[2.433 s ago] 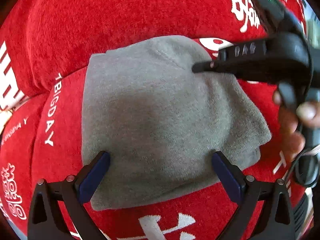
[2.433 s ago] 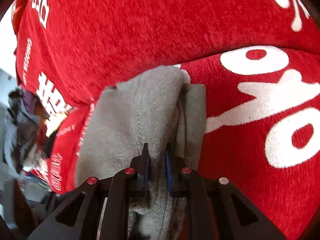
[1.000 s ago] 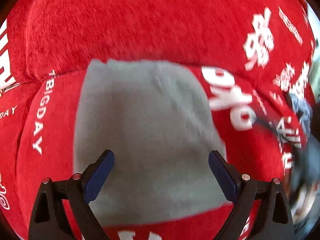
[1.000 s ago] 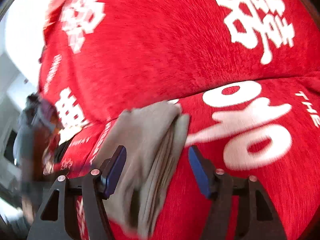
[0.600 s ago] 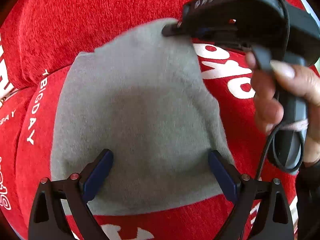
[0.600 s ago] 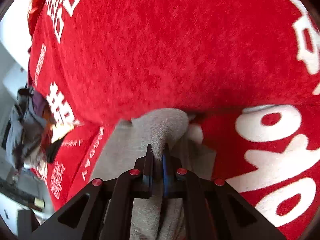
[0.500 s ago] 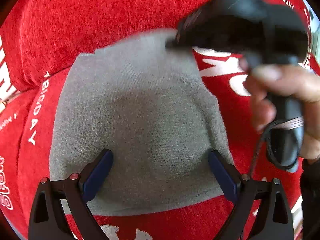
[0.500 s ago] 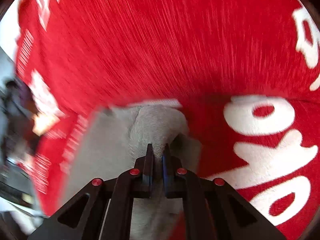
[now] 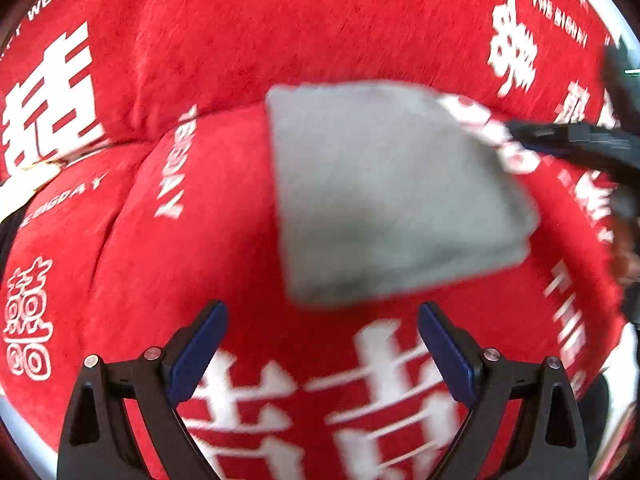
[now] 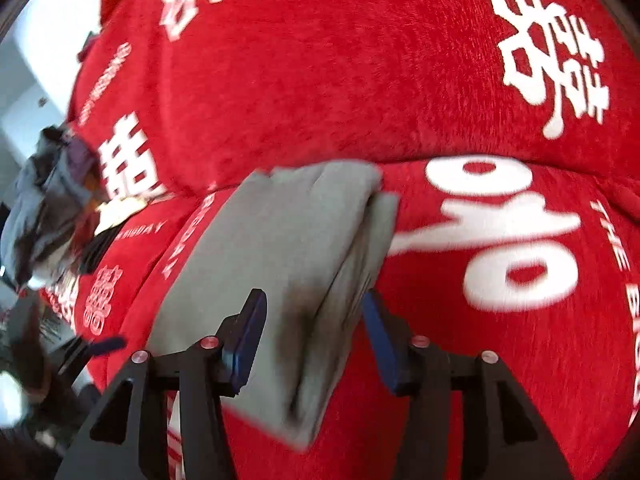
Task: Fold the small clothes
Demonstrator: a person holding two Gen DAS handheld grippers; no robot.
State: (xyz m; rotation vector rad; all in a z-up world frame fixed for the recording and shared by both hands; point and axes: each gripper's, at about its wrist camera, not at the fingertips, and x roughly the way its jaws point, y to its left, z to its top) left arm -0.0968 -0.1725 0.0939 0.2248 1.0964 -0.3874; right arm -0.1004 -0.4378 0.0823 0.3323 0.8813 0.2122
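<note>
A folded grey garment (image 9: pixel 384 192) lies flat on the red sofa seat (image 9: pixel 200 248). My left gripper (image 9: pixel 320 344) is open and empty, hovering just short of the garment's near edge. My right gripper (image 10: pixel 312 324) is open, its jaws spread on either side of the garment's (image 10: pixel 276 264) stacked edge, not clamping it. The right gripper's dark finger (image 9: pixel 568 140) shows at the right of the left wrist view, beside the garment.
The red cover carries white lettering and characters. The sofa backrest (image 9: pixel 304 20) rises just behind the garment. A heap of dark and grey clothes (image 10: pixel 44 196) lies off the sofa's left end in the right wrist view.
My right gripper was shut on the garment's far edge and has now opened and let go. My left gripper has drawn back, so the garment sits farther ahead of it.
</note>
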